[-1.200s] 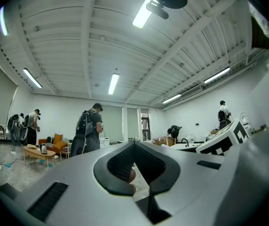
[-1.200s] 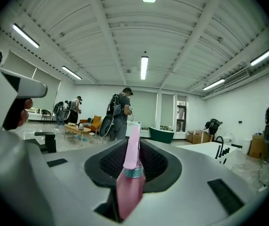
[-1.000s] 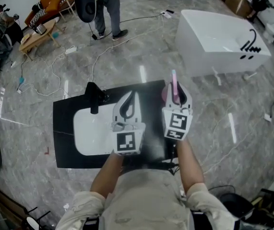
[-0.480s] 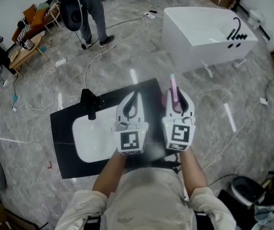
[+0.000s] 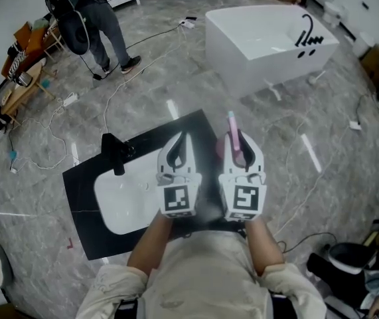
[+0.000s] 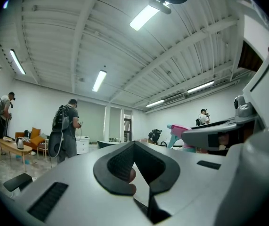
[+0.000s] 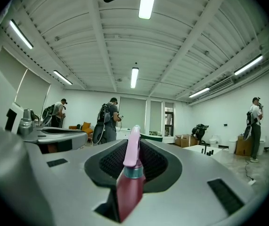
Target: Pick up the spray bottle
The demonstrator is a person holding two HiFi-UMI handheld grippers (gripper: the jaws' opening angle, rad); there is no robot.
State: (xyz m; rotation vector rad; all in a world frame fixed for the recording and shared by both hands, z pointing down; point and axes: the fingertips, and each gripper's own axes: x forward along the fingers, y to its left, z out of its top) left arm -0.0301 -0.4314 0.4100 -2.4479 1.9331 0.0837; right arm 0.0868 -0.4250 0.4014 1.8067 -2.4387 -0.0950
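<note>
The spray bottle [image 5: 231, 130] is dark pink with a pale pink nozzle that points away from me. My right gripper [image 5: 237, 142] is shut on it and holds it over the right end of the black counter [image 5: 83, 178]. In the right gripper view the bottle [image 7: 128, 182] stands upright between the black pads. My left gripper [image 5: 179, 140] hangs just left of it above the counter, its jaws together and nothing in them. The left gripper view shows its closed tips [image 6: 136, 173] and the bottle's pink head [image 6: 177, 130] to the right.
A white sink basin [image 5: 119, 198] with a black faucet [image 5: 113, 153] is set in the counter. A white bathtub [image 5: 269, 32] stands on the marble floor at the back right. A person with a backpack [image 5: 86, 18] stands at the back left, with cables [image 5: 119, 78] across the floor.
Both grippers have kept their grip and spacing, the right still shut on the bottle. In the head view the counter, the bathtub and the person have slid to the left.
</note>
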